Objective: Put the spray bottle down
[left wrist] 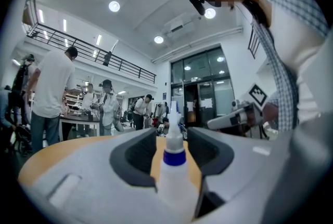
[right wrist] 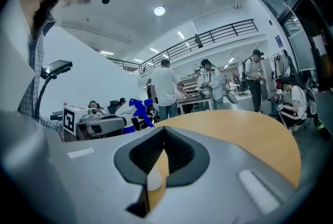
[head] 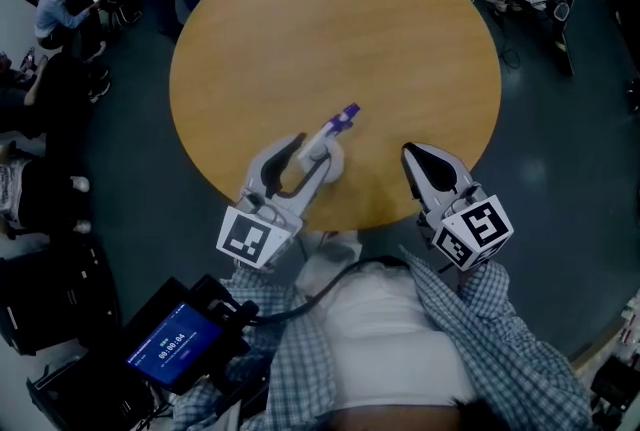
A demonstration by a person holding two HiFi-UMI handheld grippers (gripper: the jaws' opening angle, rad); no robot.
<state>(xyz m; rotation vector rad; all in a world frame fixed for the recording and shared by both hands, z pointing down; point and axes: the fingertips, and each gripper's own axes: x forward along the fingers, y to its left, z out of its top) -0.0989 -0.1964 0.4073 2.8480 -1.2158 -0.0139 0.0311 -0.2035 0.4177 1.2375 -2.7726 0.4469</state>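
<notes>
Fingers (left wrist: 132,158) of the left gripper (left wrist: 171,134) stood spread and released. The bottle (left wrist: 173,166) stood upright between them, and slivers of table (left wrist: 41,160) showed on both sides of its neck, so neither pad pressed on it. In the head view the left gripper (head: 312,151) lay level over the near edge of the round table (head: 330,19). The white bottle (head: 332,159) rested on the wood between the fingertips, its purple nozzle (head: 346,114) pointing away beyond them. To the right of those fingers, well apart, the right gripper (head: 413,157) hovered over the same edge. Its fingers (right wrist: 182,158) were clenched together on nothing, with only a thin slit of table (right wrist: 250,134) visible between the pads. Behind each set of fingers sat a marker cube (head: 250,237), close to the person's checked shirt (head: 500,319). Beyond the fingertips, past the far rim, several people (right wrist: 165,88) stood in the room.
</notes>
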